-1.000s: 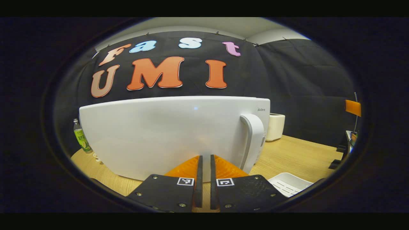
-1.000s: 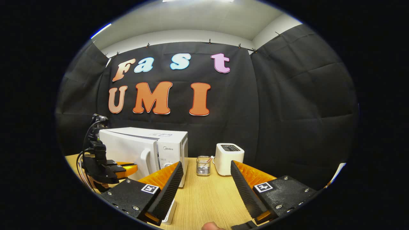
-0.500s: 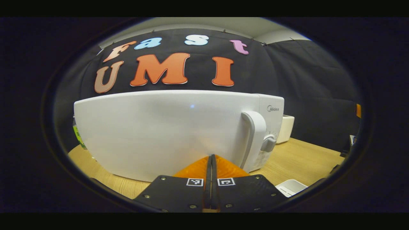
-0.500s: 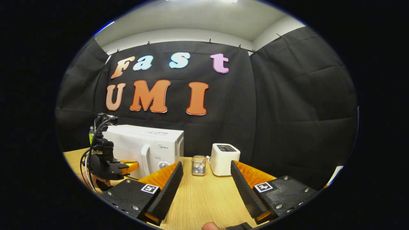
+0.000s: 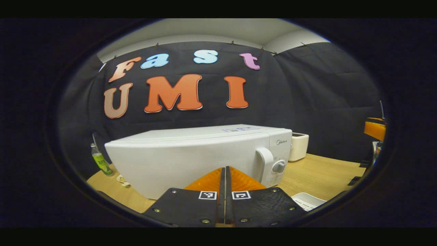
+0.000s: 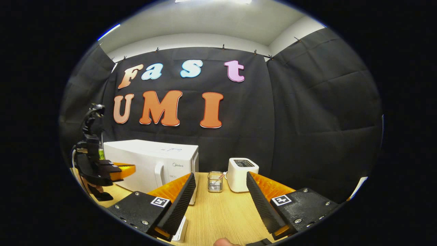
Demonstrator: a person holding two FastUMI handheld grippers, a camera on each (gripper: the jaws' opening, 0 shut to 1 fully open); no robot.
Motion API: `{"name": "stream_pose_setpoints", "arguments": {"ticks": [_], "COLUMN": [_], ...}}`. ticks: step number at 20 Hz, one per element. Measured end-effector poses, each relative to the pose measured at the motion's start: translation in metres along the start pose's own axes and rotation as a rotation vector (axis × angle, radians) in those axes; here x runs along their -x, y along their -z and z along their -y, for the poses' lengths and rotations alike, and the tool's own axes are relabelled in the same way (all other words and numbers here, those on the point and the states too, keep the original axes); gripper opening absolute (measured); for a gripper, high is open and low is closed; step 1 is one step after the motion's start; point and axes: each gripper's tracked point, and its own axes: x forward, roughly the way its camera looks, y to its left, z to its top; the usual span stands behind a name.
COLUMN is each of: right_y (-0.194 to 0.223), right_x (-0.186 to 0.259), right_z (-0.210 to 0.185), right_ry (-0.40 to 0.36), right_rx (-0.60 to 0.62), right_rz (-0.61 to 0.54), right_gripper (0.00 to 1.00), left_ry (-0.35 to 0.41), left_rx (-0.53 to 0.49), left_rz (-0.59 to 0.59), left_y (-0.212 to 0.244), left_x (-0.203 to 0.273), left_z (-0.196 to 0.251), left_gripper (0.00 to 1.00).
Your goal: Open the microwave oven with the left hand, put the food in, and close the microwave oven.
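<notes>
The white microwave (image 5: 191, 153) stands on the wooden table with its door closed, its handle (image 5: 264, 165) and dial (image 5: 279, 166) at the right end. My left gripper (image 5: 225, 169) is shut with nothing between its fingers, held a little way back from the door's front. In the right gripper view the same microwave (image 6: 150, 164) sits at the left, with the left gripper (image 6: 119, 169) hovering off its front left. My right gripper (image 6: 220, 177) is open and empty over the table, well right of the microwave.
A white toaster (image 6: 242, 169) and a small glass jar (image 6: 215, 181) stand to the right of the microwave. A green bottle (image 5: 100, 162) is behind its left end. A white tray (image 5: 307, 201) lies near the table's (image 6: 222, 212) front edge.
The left gripper's narrow gap closed fully, and it drew back and up from the microwave door, which now looks smaller. The right gripper stayed open and barely moved.
</notes>
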Motion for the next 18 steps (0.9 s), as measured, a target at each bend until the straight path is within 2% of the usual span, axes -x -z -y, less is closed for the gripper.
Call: {"name": "stream_pose_setpoints", "arguments": {"ticks": [2,9,10,13,14,15,16,17,18], "right_y": [-0.012,-0.075,-0.084,-0.114,-0.125,-0.134,-0.142,-0.150,-0.157], "right_x": [-0.003,-0.003,-0.003,-0.003,-0.001,0.002,0.004,0.006,0.007], "right_z": [-0.004,-0.033,-0.038,-0.055,-0.061,-0.067,-0.072,-0.076,-0.079], "right_ry": [0.005,-0.030,-0.036,-0.053,-0.063,-0.074,-0.085,-0.093,-0.097], "right_rx": [0.001,0.003,0.009,0.022,0.017,0.010,0.006,0.005,0.007], "right_rz": [0.013,0.074,0.084,0.109,0.121,0.131,0.144,0.159,0.171], "right_gripper": [0.93,0.93,0.93,0.92,0.93,0.93,0.92,0.92,0.92], "left_ry": [-0.013,-0.151,-0.178,-0.220,-0.227,-0.240,-0.257,-0.283,-0.302], "left_rx": [-0.003,-0.056,-0.061,-0.039,-0.029,-0.019,-0.011,-0.007,-0.005], "left_rz": [0.037,0.119,0.124,0.152,0.160,0.168,0.181,0.189,0.201], "left_y": [-0.031,-0.123,-0.132,-0.159,-0.167,-0.174,-0.181,-0.186,-0.193], "left_x": [0.025,0.122,0.135,0.170,0.179,0.189,0.197,0.206,0.214], "left_z": [-0.017,-0.099,-0.112,-0.139,-0.148,-0.158,-0.168,-0.180,-0.191], "left_gripper": [0.01,0.03,0.14,0.14,0.05,0.14,0.14,0.05,0.07]}}
